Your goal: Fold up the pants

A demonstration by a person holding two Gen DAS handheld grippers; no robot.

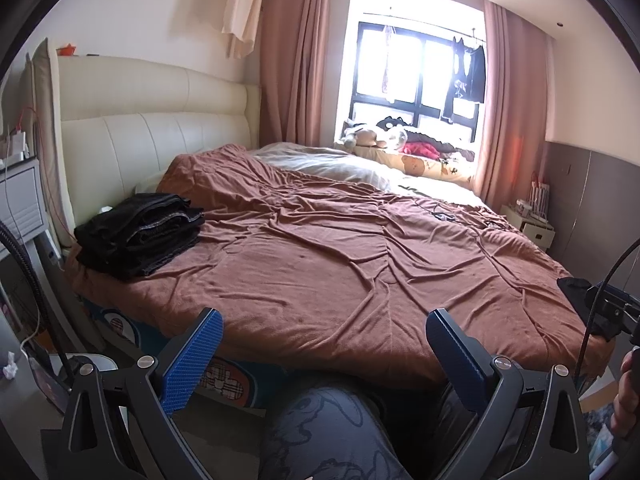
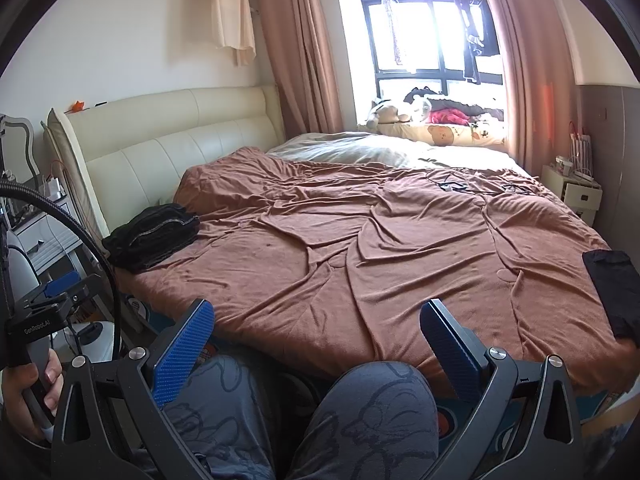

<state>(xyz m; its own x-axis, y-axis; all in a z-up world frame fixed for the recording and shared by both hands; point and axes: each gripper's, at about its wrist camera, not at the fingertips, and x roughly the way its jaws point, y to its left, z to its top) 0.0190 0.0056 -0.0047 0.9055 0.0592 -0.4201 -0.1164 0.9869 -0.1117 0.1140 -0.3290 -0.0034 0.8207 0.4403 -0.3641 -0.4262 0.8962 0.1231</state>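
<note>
The left tongs point(image 1: 324, 332) are spread wide and hold nothing; each finger carries a blue, cross-hatched rubber pad point(image 1: 192, 360) on a black frame. The right tongs point(image 2: 316, 324) are likewise spread wide and empty. Both hover above the person's knees point(image 2: 372, 412), at the near edge of the bed point(image 2: 520, 360).

The folded pants point(image 1: 140, 232) form a thick, layered black stack with pale stitching along one hem. The stack lies at the left corner of the bed, close to the padded cream headboard point(image 1: 160, 120). A creased brown blanket point(image 1: 340, 248) of soft knit covers the mattress. A second flat black garment point(image 2: 612, 288) lies at the right edge of the bed, well apart from the stack.
</note>
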